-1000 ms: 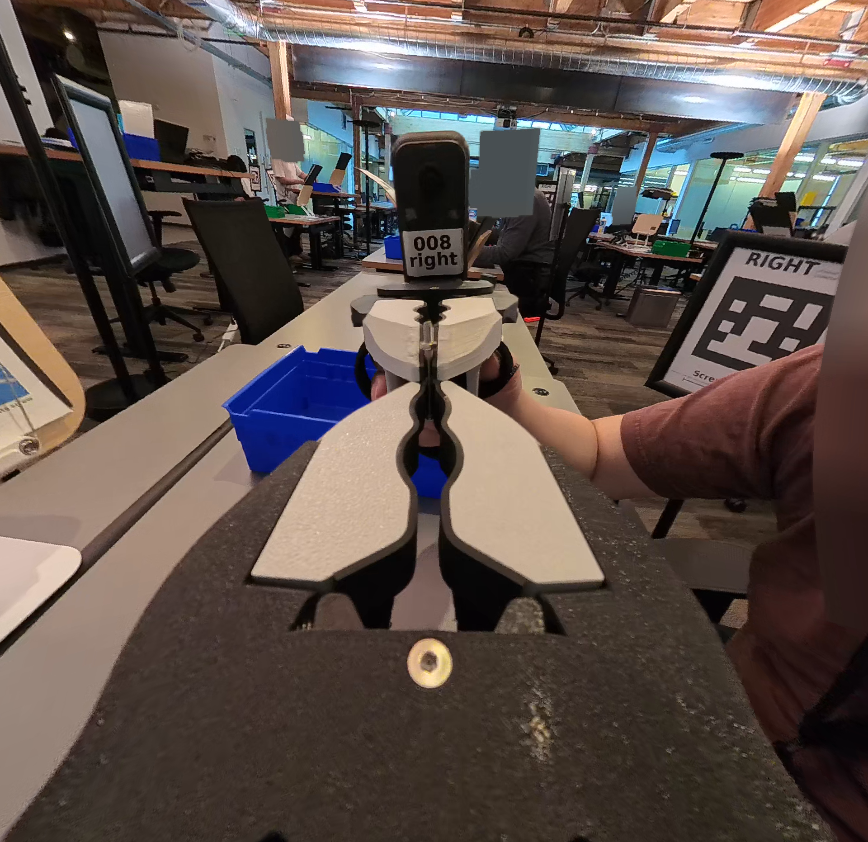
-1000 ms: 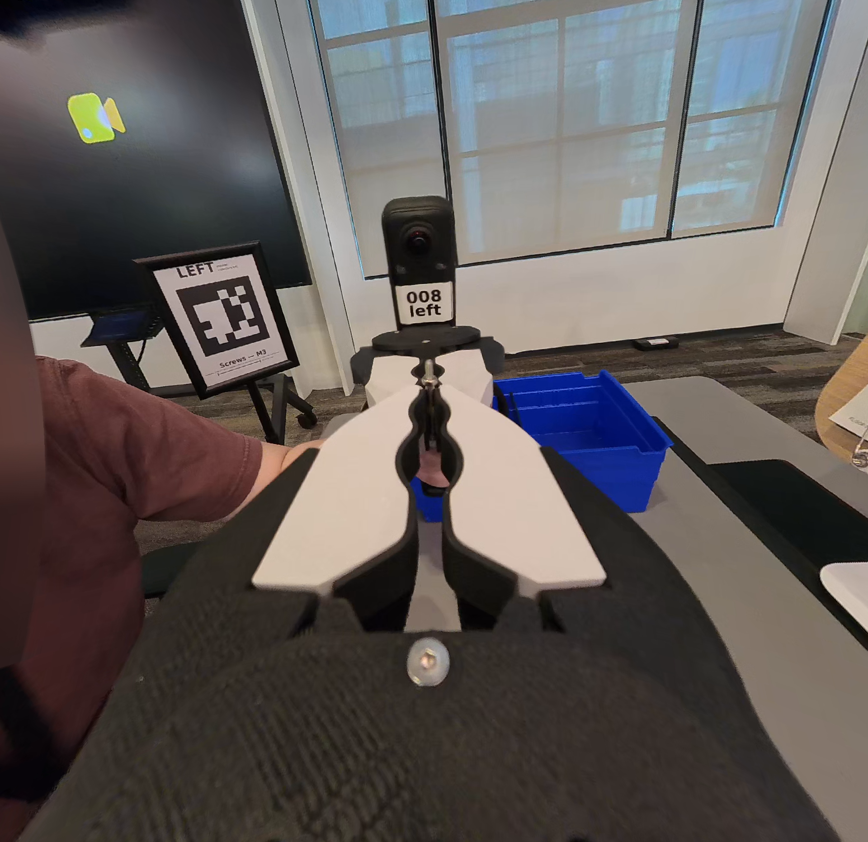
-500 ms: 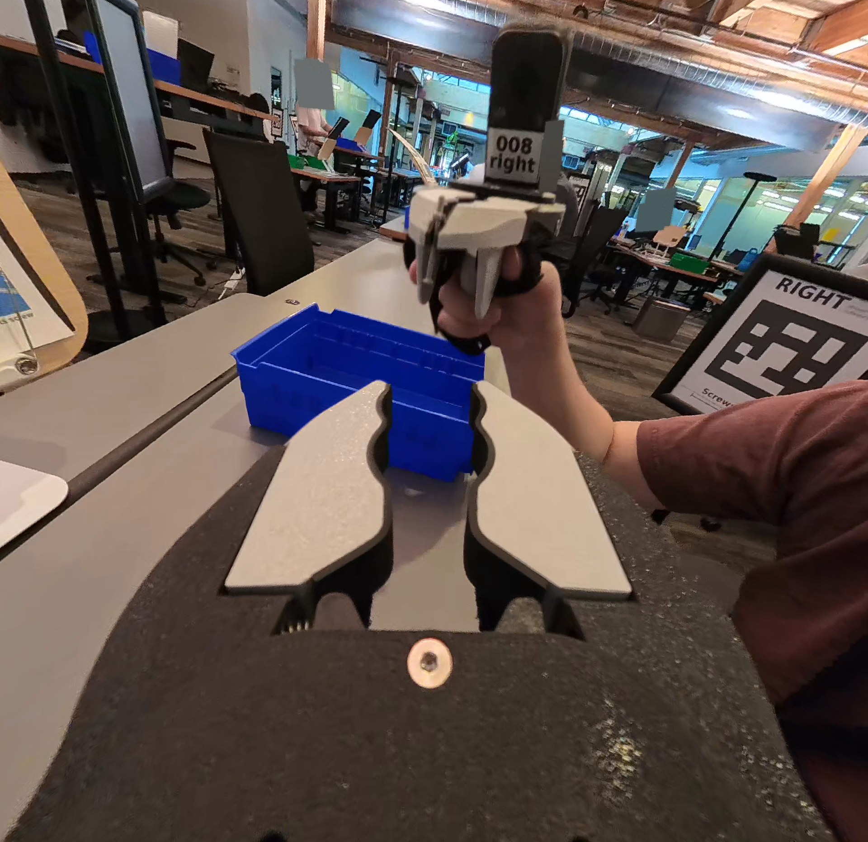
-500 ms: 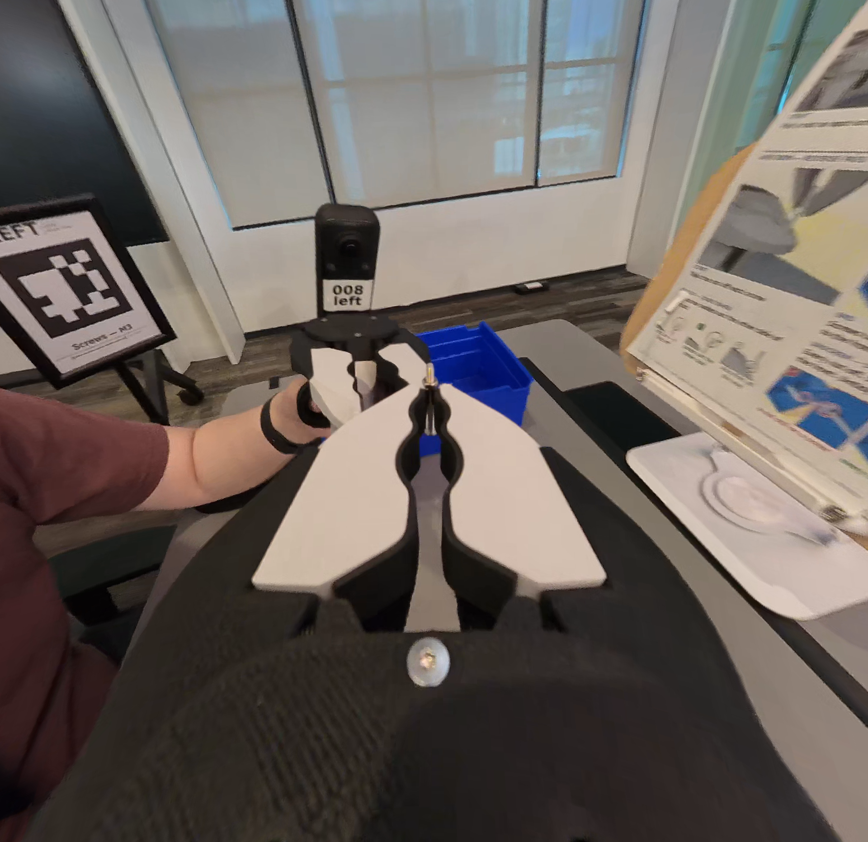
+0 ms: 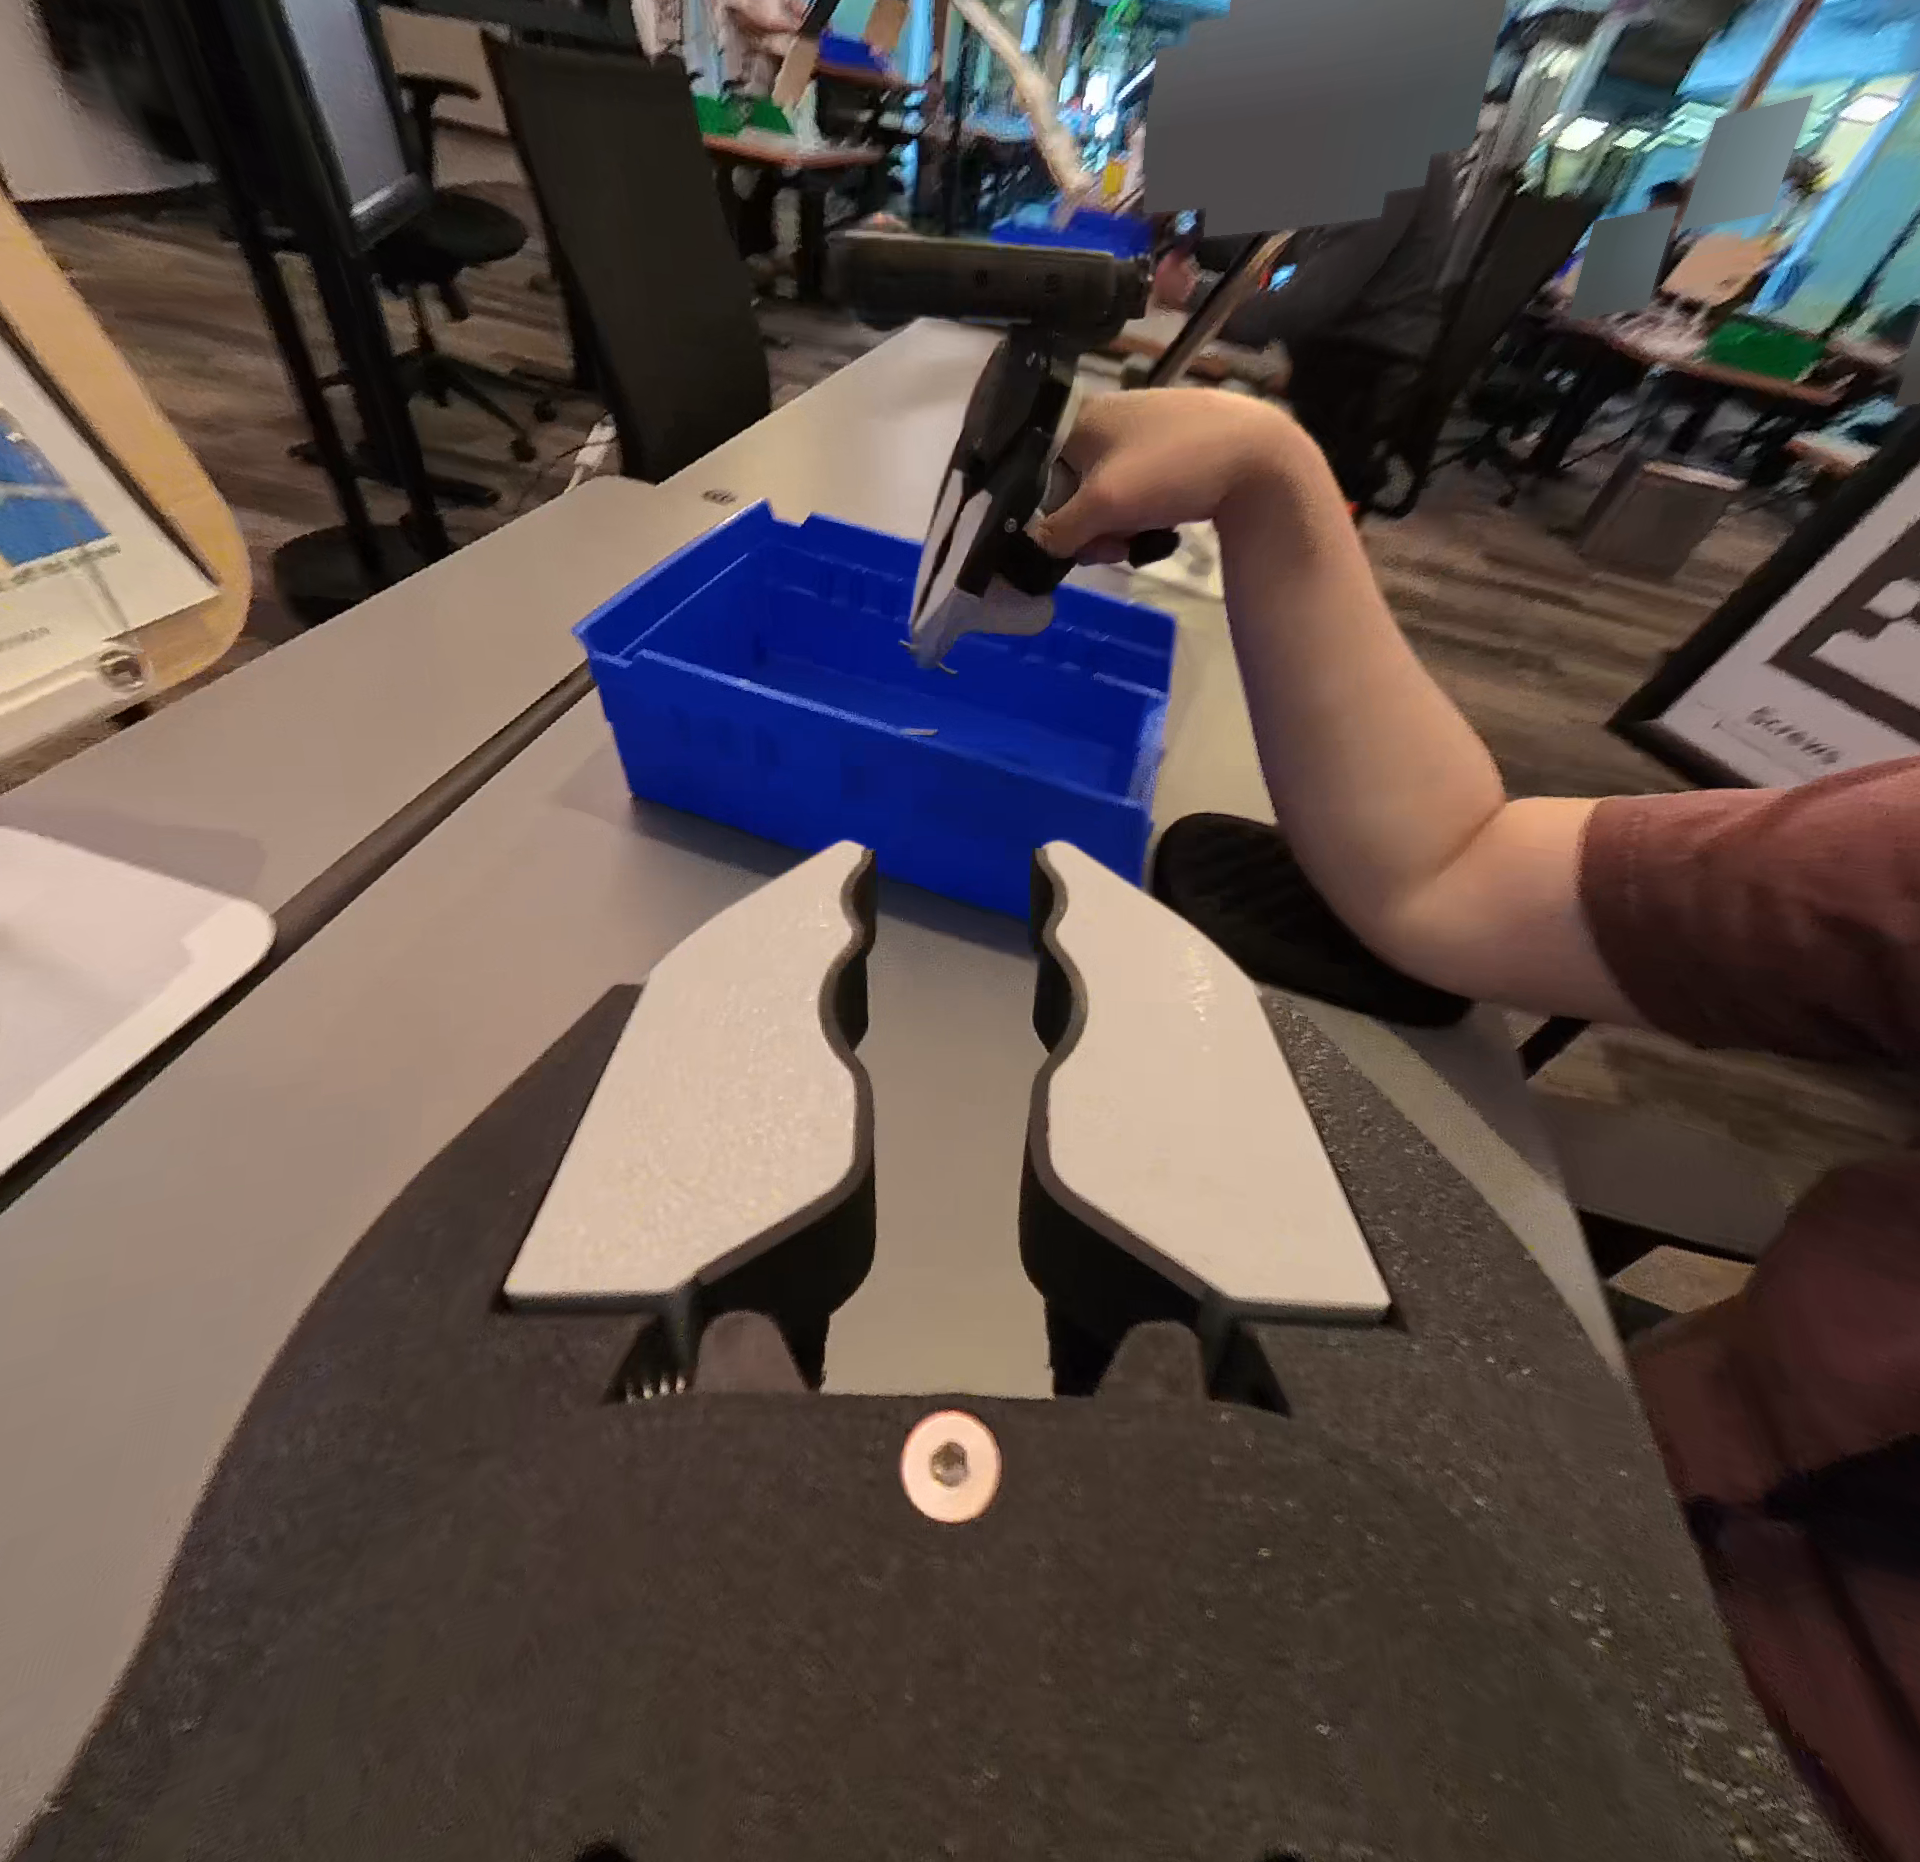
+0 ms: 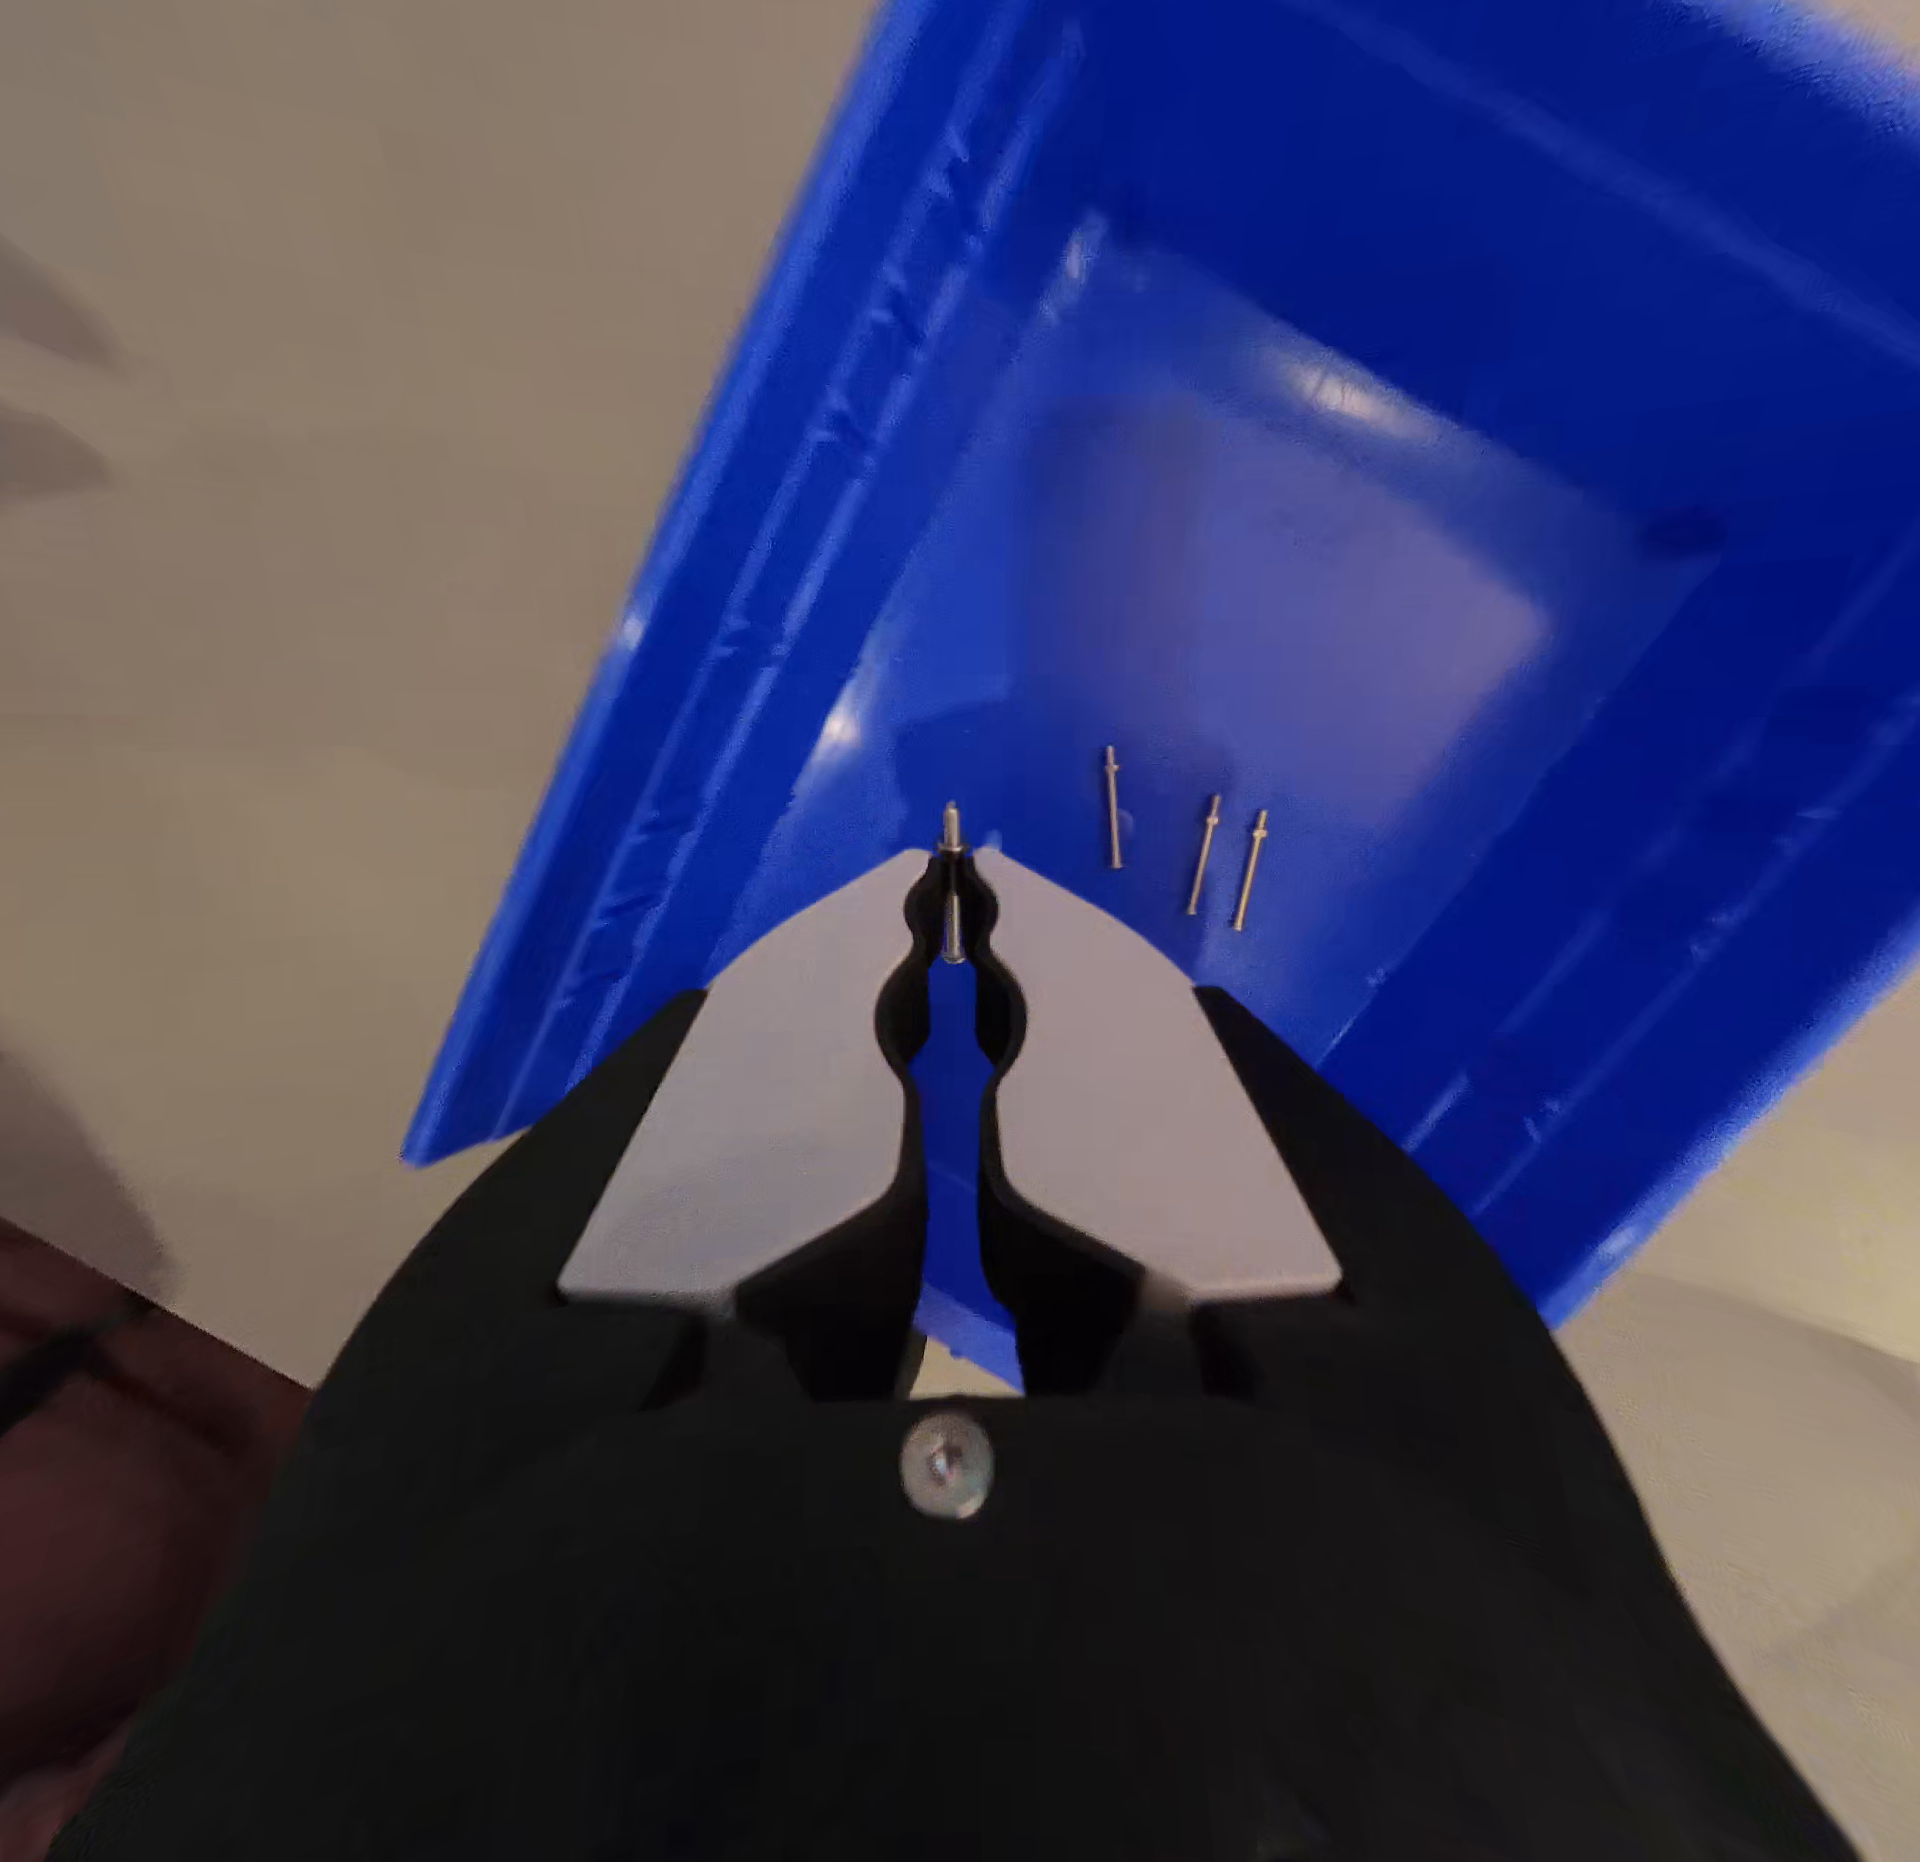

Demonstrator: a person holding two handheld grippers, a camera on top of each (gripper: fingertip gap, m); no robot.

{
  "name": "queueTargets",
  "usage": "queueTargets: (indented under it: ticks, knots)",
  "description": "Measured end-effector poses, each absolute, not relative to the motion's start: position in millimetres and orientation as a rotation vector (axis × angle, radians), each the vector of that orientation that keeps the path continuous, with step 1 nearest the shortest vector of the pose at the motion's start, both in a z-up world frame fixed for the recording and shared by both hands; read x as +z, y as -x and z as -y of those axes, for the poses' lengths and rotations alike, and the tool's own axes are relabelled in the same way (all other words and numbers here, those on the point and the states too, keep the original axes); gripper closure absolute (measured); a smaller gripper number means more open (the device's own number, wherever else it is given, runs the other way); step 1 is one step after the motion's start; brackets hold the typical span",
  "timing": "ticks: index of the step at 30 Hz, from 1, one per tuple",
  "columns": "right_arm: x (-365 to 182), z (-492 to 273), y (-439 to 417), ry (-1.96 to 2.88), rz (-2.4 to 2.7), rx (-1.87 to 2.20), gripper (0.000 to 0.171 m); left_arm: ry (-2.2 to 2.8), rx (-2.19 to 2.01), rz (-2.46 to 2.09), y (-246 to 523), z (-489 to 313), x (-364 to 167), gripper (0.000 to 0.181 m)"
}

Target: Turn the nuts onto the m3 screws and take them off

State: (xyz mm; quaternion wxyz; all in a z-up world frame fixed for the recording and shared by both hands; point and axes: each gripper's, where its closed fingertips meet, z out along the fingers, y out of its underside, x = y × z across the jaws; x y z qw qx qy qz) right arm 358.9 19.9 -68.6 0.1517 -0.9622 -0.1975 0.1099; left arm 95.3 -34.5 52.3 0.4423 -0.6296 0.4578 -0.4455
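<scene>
My right gripper (image 6: 951, 856) is shut on a thin metal screw (image 6: 950, 838) with a nut near its tip, and points down into a blue bin (image 6: 1382, 378). Three more screws (image 6: 1200, 856) lie side by side on the bin floor, right of my fingertips. In the left wrist view the right gripper (image 5: 928, 646) hangs tip-down inside the blue bin (image 5: 873, 773), a hand around its handle. My left gripper (image 5: 951, 867) is open and empty, held above the grey table just short of the bin's near wall.
The grey table (image 5: 312, 1033) carries a white tray (image 5: 94, 981) at the left and a framed instruction board (image 5: 73, 524) behind it. A framed marker sign (image 5: 1808, 649) stands at the right. Office chairs and desks fill the background. A black pad (image 5: 1288, 929) lies right of the bin. My right fingertips sit around 30 centimeters from my left ones.
My left gripper opened and drew back from the right one. My right gripper, still holding the screw, swung away, tipped downward and came down into the blue bin.
</scene>
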Motion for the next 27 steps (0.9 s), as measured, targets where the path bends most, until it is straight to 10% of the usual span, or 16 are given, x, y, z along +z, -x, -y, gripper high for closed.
queueTargets:
  ticks: [17,27]
  knots:
    - [-162,-31,-365,3.062,0.651,0.244,0.166,1.722,-0.889,-1.034,-79,0,33,0.154]
    - [-63,-59,-369,2.637,0.547,0.08,0.156,1.686,-0.771,-0.935,-48,-16,57,0.153]
